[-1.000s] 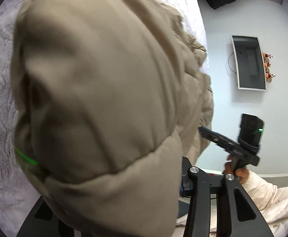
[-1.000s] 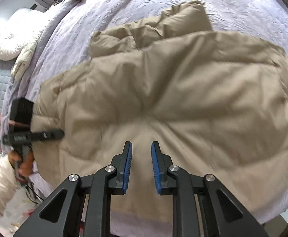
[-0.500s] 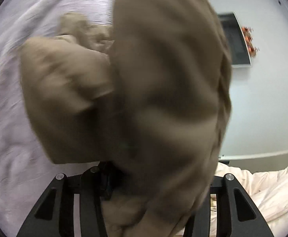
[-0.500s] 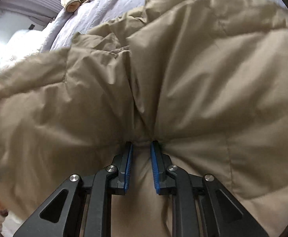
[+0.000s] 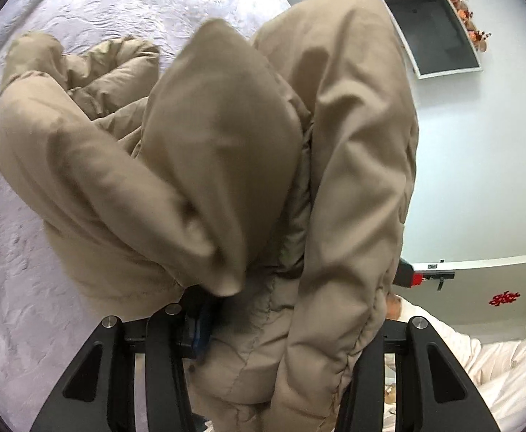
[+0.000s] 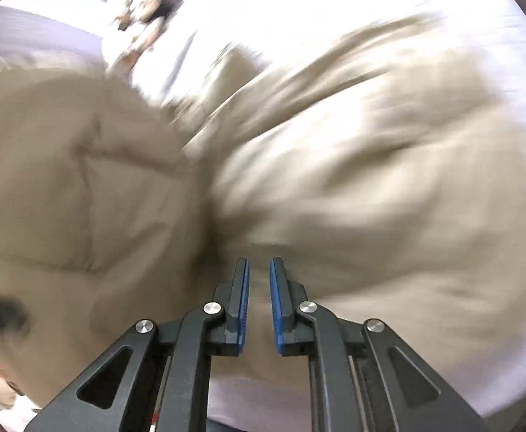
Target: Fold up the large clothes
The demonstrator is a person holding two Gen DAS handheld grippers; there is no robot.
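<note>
The beige padded jacket [image 5: 227,165] is bunched in the left tongs [image 5: 270,327], which are clamped on a thick fold; it rises in front of them, above the bed cover [image 5: 29,270]. The right tongs [image 6: 259,306] have just been closing, and only a thin strip of the jacket seems to sit between them; a firm hold I cannot confirm. The jacket looks soft, puffy, light and slippery, so the hem or a seam is better to take. The right view is blurred, and the left tips are hidden.

Ahead of our left gripper [image 5: 263,327] the lifted jacket [image 5: 227,151] blocks nearly everything; we see bare bedspread [image 5: 29,288] open only to its left. Before our right gripper [image 6: 259,306] the jacket [image 6: 371,198] fills the way, with bedspread [image 6: 515,72] free beyond it at far right.
</note>
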